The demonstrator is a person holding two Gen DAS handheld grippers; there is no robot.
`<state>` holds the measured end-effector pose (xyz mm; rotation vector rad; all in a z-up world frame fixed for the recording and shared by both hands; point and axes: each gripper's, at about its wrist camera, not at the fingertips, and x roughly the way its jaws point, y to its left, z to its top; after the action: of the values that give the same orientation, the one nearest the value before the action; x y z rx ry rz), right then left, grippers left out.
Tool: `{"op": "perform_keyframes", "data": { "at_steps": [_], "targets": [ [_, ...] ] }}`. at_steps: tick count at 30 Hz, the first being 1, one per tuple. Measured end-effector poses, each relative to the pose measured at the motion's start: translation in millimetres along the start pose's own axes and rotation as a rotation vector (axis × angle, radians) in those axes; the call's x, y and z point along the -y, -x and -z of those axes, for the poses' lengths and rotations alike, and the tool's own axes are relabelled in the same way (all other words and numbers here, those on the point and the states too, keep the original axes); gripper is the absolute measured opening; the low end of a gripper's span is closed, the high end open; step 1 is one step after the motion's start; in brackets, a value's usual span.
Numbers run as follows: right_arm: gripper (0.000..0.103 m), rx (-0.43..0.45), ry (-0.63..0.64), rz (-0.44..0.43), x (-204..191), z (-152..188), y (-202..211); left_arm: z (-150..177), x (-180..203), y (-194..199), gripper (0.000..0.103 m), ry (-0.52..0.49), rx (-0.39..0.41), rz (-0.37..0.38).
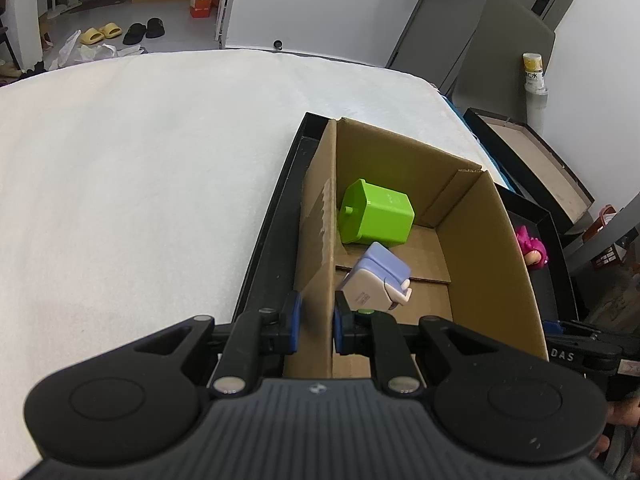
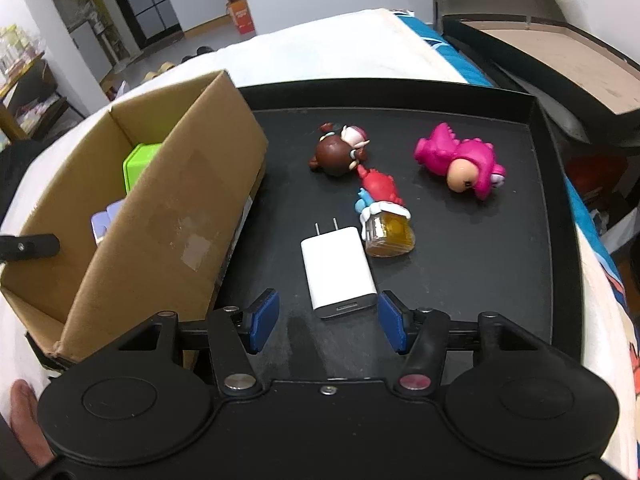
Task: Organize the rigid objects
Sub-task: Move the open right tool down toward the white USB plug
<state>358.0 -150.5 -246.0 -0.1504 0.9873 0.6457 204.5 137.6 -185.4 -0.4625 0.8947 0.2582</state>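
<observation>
We are looking over a white-covered table [image 1: 140,160] carrying a black tray [image 2: 536,240]. A cardboard box [image 1: 480,248] is sitting in the tray's left part, at nine o'clock from the loose items in the right wrist view. Inside the box a green cube-shaped container [image 1: 376,214] is lying tilted toward the far end, and a lavender and white block [image 1: 376,278] is resting just beside it at six o'clock, apparently touching it.

The left gripper [image 1: 316,322] is straddling the box's left wall, one blue pad on each side; we are seeing the pads close to the cardboard, but we cannot tell whether they are pressing it.

On the tray's bare floor a pink dinosaur figure [image 2: 460,160] is lying at two o'clock, a brown figure [image 2: 338,152] at twelve, and a red figure on an amber block [image 2: 384,216] between them, nearer us. A white charger [image 2: 338,270] is lying flat with its prongs pointing away, touching or nearly touching the amber block.

The right gripper [image 2: 326,320] is standing with its jaws apart, its pads flanking the charger's near end without touching it.
</observation>
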Motion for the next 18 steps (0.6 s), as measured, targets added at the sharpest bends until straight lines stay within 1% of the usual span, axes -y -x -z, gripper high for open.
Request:
{"op": "perform_keyframes", "data": {
  "at_steps": [4, 7, 10, 11, 12, 15, 18],
  "targets": [
    [0.055, 0.004, 0.01, 0.014, 4, 0, -5, -1, 2, -2, 0.015, -0.001, -0.01, -0.017],
    [0.055, 0.023, 0.01, 0.018, 7, 2, -6, -2, 5, -6, 0.015, 0.004, -0.016, -0.038],
    [0.055, 0.049, 0.038, 0.016, 7, 4, -8, -1, 7, -7, 0.015, -0.001, -0.019, -0.052],
    [0.051, 0.054, 0.047, 0.015, 7, 4, -8, -1, 7, -6, 0.015, 0.002, -0.02, -0.054],
    [0.04, 0.057, 0.055, 0.014, 7, 5, -7, -2, 7, -6, 0.015, 0.006, -0.021, -0.055],
    [0.038, 0.056, 0.078, -0.003, 8, 9, -3, -1, 9, -4, 0.015, 0.008, -0.021, -0.062],
    [0.038, 0.053, 0.098, 0.0, 7, 13, 2, -1, 10, -4, 0.015, 0.001, -0.017, -0.076]
  ]
}}
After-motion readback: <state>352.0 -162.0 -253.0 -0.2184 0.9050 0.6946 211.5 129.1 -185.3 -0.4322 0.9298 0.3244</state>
